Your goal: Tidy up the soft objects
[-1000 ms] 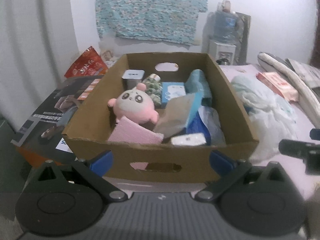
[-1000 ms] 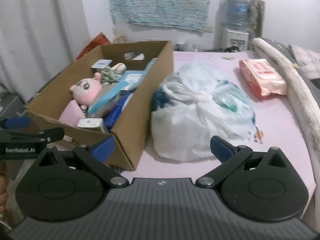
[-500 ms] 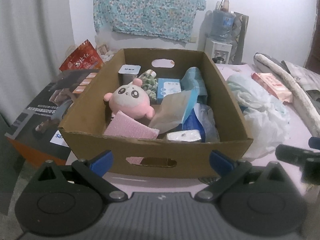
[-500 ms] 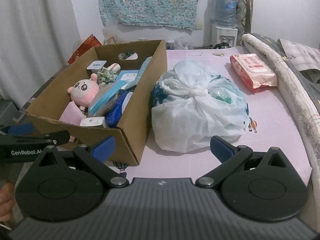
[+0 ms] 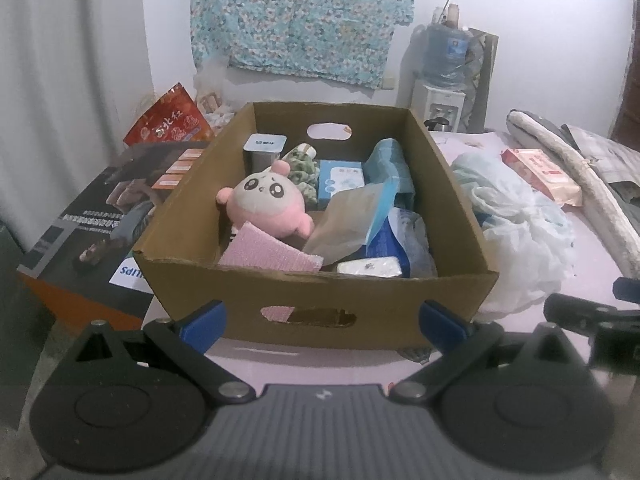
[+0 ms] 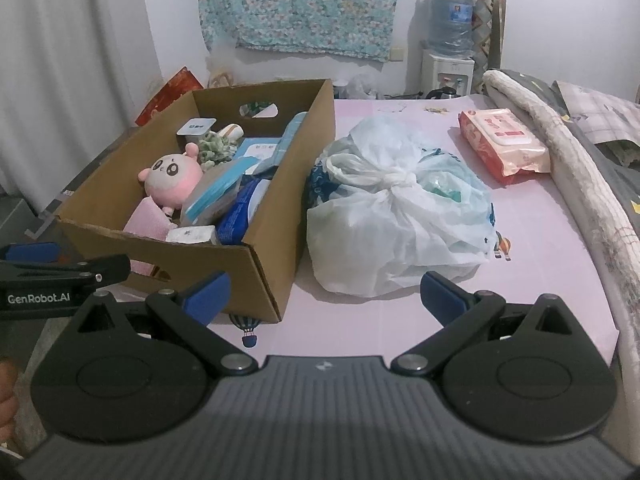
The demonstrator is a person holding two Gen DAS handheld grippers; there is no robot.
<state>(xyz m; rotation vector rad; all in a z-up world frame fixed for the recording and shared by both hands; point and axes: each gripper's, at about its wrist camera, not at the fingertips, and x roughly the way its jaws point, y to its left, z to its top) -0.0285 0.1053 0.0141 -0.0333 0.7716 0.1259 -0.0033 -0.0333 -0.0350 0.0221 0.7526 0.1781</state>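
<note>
The box point(image 5: 320, 304) stands just ahead of the left claw point(image 5: 322, 322), and its near wall lies between the two blue fingertips. The plush point(image 5: 266, 204) is seen deeper inside the box, ahead and a little to the left, resting on a pink sponge point(image 5: 268, 256). Packets and pouches are packed beside it, to the right. Ahead of the right claw point(image 6: 324, 298) a tied bag point(image 6: 396, 220) lies on the pink sheet point(image 6: 560, 280), and the box is to its left, close beside the bag. A wipes pack point(image 6: 504, 144) lies further ahead and to the right, well apart from the bag.

From these pictures it cannot be settled which step is in hand. The scene fits a stage where soft things are being collected into the box, and it fits also a stage where they are to be taken out and sorted. For a good grip on any soft thing, it is judged that the claw should be lowered from above, and the thing should be taken at its thick middle, not at a loose edge. The plush would probably yield under pressure, so a firm pinch is advised. The thin bag may tear or slip, and its knot seems the safer place to hold.

Both claws are spread wide. Nothing is held in either of them, and nothing is seen to be touched by the fingertips.
</note>
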